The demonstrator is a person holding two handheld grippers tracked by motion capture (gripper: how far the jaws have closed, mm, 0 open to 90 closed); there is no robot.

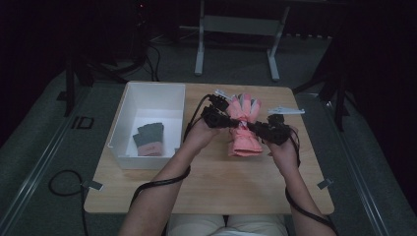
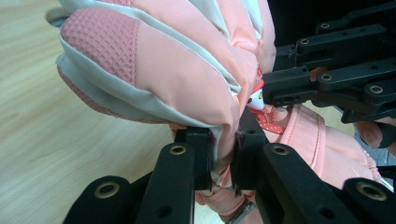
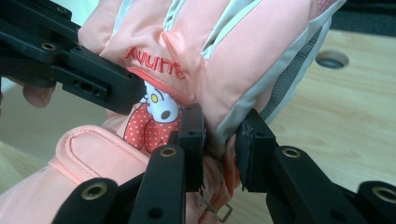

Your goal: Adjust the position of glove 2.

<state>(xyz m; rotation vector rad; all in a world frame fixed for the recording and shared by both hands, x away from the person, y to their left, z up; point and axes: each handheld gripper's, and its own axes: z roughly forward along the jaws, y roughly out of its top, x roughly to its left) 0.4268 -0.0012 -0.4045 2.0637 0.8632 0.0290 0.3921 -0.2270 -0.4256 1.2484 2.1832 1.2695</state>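
Jaws of both grippers pinching pink glove (image 1: 244, 129) mid-table, white bin (image 1: 129, 105) left

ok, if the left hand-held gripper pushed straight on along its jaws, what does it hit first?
The pink glove: the left hand-held gripper is already clamped on a fold of it. Just past that sits the right hand-held gripper, probably next, though depth is unclear.

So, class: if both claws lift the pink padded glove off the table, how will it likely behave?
The pink glove will probably flop: its fabric bunches where the left claw pinches it. It looks puffy, so likely light for its size. The smooth shell may slip a little in the right claw.
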